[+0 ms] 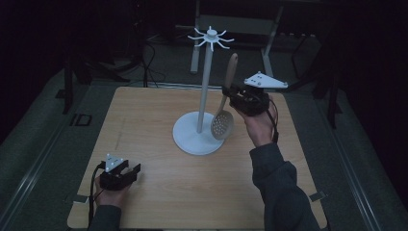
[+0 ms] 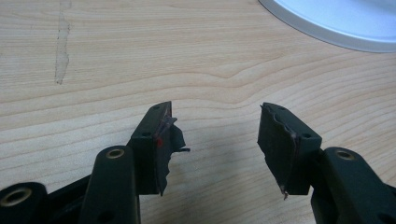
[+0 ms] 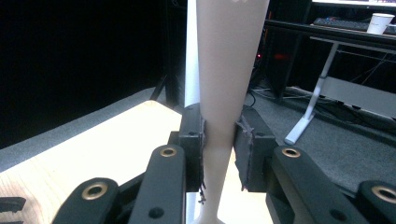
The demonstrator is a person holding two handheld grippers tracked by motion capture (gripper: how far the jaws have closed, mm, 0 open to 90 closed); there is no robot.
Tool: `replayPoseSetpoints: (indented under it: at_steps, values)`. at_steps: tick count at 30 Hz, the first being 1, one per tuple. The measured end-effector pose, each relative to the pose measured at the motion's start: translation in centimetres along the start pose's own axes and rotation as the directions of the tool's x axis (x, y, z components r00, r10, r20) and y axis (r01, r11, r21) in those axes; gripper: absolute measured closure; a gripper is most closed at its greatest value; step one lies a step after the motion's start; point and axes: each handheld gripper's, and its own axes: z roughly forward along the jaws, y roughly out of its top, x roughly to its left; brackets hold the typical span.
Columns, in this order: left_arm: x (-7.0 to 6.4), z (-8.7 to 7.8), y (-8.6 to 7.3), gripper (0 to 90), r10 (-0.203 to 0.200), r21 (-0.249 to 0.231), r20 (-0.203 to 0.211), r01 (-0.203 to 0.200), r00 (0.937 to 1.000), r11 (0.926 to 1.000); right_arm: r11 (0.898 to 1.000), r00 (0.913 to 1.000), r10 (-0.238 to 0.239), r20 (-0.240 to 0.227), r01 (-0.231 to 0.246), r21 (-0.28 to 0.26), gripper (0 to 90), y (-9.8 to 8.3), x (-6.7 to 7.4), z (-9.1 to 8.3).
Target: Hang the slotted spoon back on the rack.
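A white utensil stand (image 1: 204,82) rises from a round base (image 1: 190,137) at the table's middle, with hooks (image 1: 210,36) around its top. My right gripper (image 1: 230,94) is shut on the handle of a slotted spoon (image 1: 226,98), held upright just right of the pole, bowl (image 1: 222,124) down over the base. In the right gripper view the pale handle (image 3: 225,88) is clamped between both jaws, and the pole (image 3: 191,51) stands behind it. My left gripper (image 1: 134,171) rests open at the table's near left, its pads (image 2: 161,144) apart over bare wood.
The wooden table (image 1: 144,120) has its front edge close to my left hand. The stand's base rim (image 2: 327,23) lies ahead of the left gripper. Desk legs (image 3: 313,105), a paper cup (image 3: 380,21) and cables sit in the dark room beyond.
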Motion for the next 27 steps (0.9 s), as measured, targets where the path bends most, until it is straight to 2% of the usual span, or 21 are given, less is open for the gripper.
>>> replayPoseSetpoints:
  at_steps: [11, 27]
  values:
    - [0.0, 0.0, 0.0, 45.6, 0.003, 0.004, -0.001, -0.003, 1.0000, 1.0000, 1.000, 0.9999, 0.009, 0.009, -0.009, -0.001, 74.2, 0.2, -0.4, 0.0]
    - [0.0, -0.1, 0.0, 45.6, 0.002, -0.002, 0.000, -0.002, 1.0000, 1.0000, 1.000, 0.9999, 0.007, 0.009, -0.007, -0.007, 74.2, 1.1, 0.0, 0.2]
